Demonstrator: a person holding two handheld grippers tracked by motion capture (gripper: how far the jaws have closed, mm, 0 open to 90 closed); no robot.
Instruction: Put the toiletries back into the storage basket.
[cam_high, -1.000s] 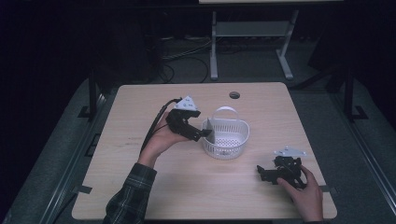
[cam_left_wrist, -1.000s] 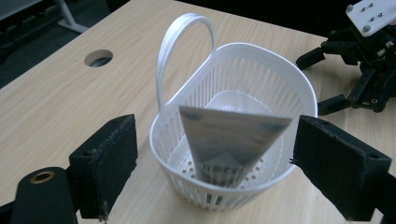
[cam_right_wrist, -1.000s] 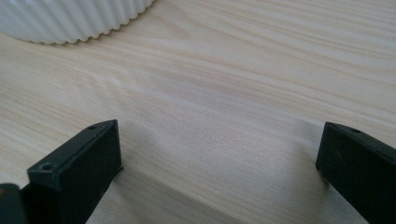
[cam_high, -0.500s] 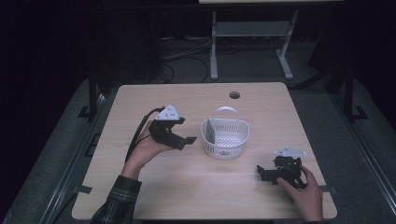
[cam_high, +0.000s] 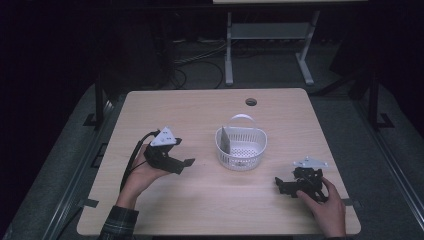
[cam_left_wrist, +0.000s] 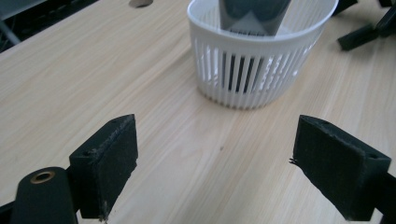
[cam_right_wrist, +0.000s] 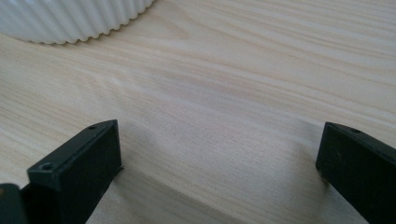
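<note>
White basket (cam_high: 241, 148): one; grey item (cam_high: 225, 141) inside, perhaps card; two claws.

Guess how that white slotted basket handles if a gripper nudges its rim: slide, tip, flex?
The white basket looks like thin slotted plastic, so probably light and likely to slide on the smooth wooden table. Its wide base suggests it won't tip easily, though the dark flat piece leaning upright inside may shift. The thin ribbed wall could flex under a pinch.
</note>
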